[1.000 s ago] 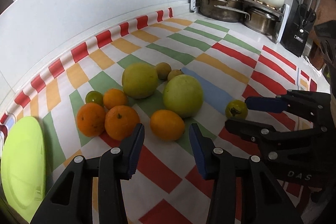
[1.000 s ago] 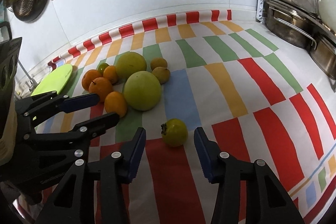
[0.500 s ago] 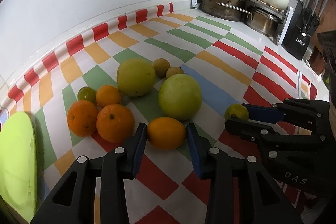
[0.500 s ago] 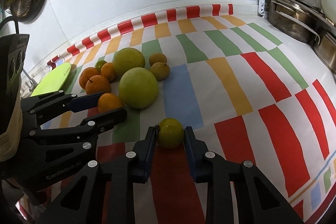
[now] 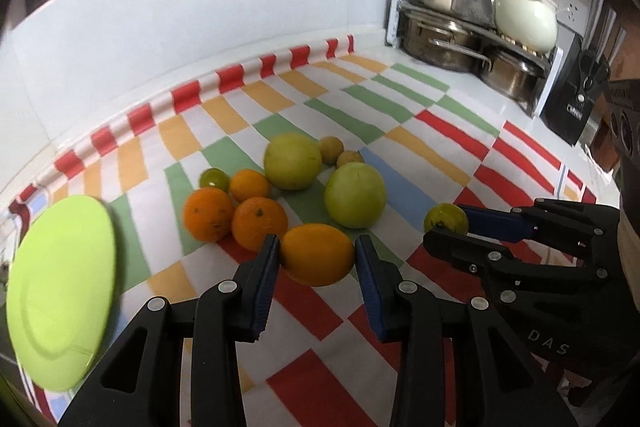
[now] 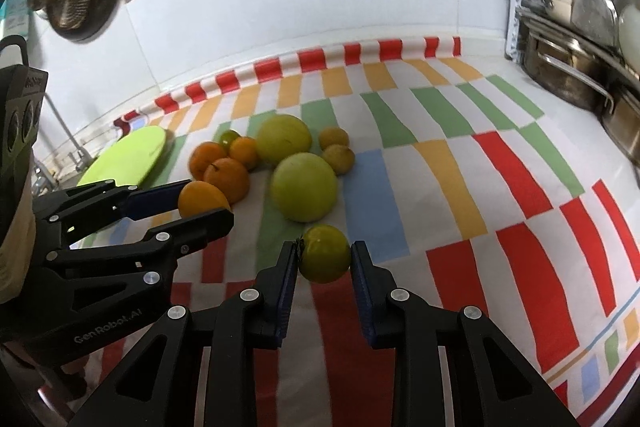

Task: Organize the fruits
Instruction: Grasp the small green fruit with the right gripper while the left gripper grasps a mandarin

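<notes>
Left gripper (image 5: 316, 259): orange fruit (image 5: 317, 254) is pinched, just off striped cloth (image 5: 440, 147) | right gripper (image 6: 324, 261): yellow-green fruit (image 6: 324, 253) is clamped | remaining fruit pile (image 5: 296, 183) is clustered beside green plate (image 5: 60, 287)

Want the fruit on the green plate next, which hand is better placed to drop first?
Probably the left gripper: it grips the orange fruit, and the green plate lies on its side.
</notes>
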Action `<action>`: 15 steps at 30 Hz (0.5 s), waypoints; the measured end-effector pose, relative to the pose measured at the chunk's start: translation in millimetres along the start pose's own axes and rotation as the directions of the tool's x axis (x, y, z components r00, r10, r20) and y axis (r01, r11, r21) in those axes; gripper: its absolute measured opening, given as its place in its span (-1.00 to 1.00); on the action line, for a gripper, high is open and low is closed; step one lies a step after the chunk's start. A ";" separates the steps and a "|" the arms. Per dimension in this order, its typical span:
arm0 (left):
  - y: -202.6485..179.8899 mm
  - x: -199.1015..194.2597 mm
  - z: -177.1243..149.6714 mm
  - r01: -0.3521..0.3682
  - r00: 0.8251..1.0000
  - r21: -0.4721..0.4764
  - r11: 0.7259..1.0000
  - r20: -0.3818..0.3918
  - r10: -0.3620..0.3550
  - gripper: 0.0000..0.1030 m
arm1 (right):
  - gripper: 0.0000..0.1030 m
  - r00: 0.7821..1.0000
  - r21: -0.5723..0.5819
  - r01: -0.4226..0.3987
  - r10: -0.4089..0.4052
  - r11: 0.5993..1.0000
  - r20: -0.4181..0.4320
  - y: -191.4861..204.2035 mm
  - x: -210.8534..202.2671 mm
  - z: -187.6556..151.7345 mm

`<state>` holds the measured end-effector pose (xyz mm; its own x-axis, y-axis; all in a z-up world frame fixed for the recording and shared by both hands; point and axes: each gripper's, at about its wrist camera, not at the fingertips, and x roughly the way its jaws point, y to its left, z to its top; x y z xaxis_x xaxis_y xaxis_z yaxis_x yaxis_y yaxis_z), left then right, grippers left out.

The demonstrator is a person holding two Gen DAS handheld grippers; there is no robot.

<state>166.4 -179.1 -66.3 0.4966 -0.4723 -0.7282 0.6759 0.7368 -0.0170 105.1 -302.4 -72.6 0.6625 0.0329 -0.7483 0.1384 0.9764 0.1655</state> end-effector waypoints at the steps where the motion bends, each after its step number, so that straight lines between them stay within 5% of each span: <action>1: 0.9 -5.5 -0.4 -0.010 1.000 -0.008 1.000 0.009 0.011 -0.26 | -0.45 1.000 -0.011 -0.006 0.006 1.000 0.008 3.6 -3.6 0.7; 15: 25.4 -74.6 -16.9 -0.146 0.983 -0.185 0.972 0.080 0.163 -0.26 | -0.45 0.989 -0.136 -0.083 0.098 0.987 0.111 45.2 -40.2 16.5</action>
<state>137.3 -117.0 -24.0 0.6420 -0.3830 -0.6641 0.4834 0.8746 -0.0372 96.9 -263.0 -24.4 0.7504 0.1048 -0.6527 -0.0183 0.9903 0.1380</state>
